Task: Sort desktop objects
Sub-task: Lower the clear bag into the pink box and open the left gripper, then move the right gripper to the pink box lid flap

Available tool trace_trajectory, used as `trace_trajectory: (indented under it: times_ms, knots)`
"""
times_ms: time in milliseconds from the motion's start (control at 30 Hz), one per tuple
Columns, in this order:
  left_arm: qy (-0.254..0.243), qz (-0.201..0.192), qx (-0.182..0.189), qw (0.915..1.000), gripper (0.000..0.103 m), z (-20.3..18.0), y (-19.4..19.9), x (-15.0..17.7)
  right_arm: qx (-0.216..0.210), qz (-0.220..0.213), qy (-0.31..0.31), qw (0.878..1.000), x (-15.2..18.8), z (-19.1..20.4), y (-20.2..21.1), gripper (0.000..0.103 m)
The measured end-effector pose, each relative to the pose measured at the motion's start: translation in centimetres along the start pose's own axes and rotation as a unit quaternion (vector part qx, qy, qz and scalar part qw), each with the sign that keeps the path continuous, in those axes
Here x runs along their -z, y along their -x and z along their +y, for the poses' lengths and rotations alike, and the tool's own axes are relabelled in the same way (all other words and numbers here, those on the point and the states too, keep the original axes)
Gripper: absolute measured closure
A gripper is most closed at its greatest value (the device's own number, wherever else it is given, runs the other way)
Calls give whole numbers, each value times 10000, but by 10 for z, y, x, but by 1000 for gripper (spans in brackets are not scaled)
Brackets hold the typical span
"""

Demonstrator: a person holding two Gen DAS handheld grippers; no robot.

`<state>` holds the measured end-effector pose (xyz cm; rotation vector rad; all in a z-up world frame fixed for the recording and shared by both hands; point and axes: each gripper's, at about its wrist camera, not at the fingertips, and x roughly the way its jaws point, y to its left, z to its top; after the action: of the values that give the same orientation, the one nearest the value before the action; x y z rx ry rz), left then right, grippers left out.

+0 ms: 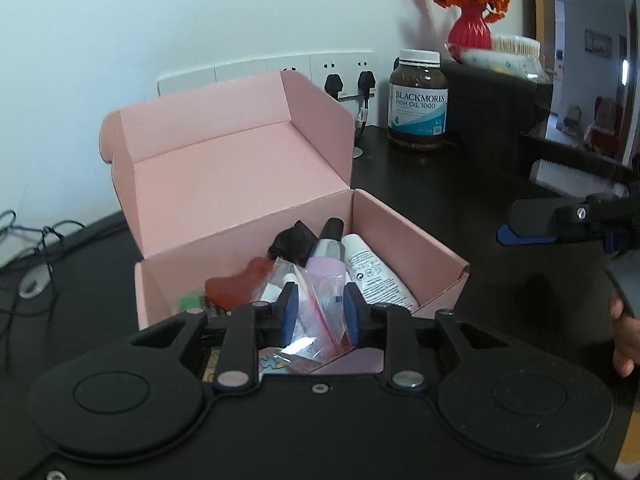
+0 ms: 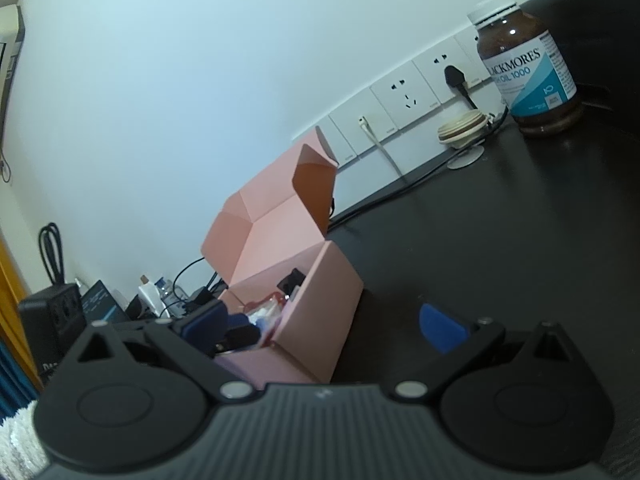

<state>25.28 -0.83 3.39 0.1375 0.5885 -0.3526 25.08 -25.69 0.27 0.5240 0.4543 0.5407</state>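
Note:
An open pink cardboard box (image 1: 248, 184) stands on the dark desk, its lid tilted up at the back. Inside lie a white tube (image 1: 372, 268), a purple bottle with a black cap (image 1: 326, 256), a black item (image 1: 294, 240) and a red flat piece (image 1: 240, 284). My left gripper (image 1: 320, 312) hangs over the box's near side, and both its pads touch a clear plastic bag with a red strip (image 1: 316, 308) between them. My right gripper (image 2: 324, 326) stands wide open just right of the box (image 2: 312, 280), with nothing between its fingers (image 1: 532, 224).
A brown fish oil bottle (image 1: 418, 100) stands behind the box on the right, by wall sockets (image 1: 340, 68) with plugs. A red vase of orange flowers (image 1: 470, 28) tops a dark unit. Cables (image 1: 36, 248) trail at the left. A hand (image 1: 624, 340) shows at the right edge.

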Motion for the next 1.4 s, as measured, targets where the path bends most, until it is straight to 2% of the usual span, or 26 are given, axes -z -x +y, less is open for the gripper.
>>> trace_trajectory:
  times_ms: [100, 233, 267, 333, 400, 467, 533, 633, 833, 1067, 1233, 1400]
  knots:
    - [130, 34, 67, 9999, 76, 4, -1, 0, -2, 0, -8, 10000, 0, 0, 0, 1]
    - [-53, -29, -54, 10000, 76, -2, 1, 1, 0, -5, -1, 10000, 0, 0, 0, 1]
    - [-87, -56, -91, 9999, 73, -3, 1, 1, 2, -5, 3, 10000, 1, 0, 0, 1]
    - [-54, -169, -102, 9998, 57, -1, 4, 2, 3, 4, 0, 10000, 1, 0, 0, 1]
    - [-19, -391, -53, 9992, 23, 1, 11, 3, 3, 21, -12, 10000, 1, 0, -1, 1]
    - [-116, -633, -71, 9979, 17, -1, 20, 4, 14, 56, -45, 10000, 0, -1, -2, 1]
    - [-216, -794, -22, 9966, 16, -4, 27, 6, 28, 76, -99, 9999, -1, -3, -4, 1]
    - [-194, -997, 130, 9947, 4, -2, 38, 10, 77, 100, -185, 9997, -1, -5, -5, 1]
    - [-86, -1720, 302, 9846, 0, 20, 63, 23, 241, 81, -398, 9989, -2, -11, -7, 1]
    - [670, -2146, 275, 9740, 0, 65, 74, 40, 500, 94, -334, 9981, 0, -9, -11, 1]
    - [620, -2190, 76, 9737, 0, 69, 78, 44, 776, 135, -194, 9967, 1, -5, -16, 1]
    - [527, -1955, -380, 9785, 0, 63, 72, 41, 1013, 191, -85, 9946, 2, -1, -20, 1]
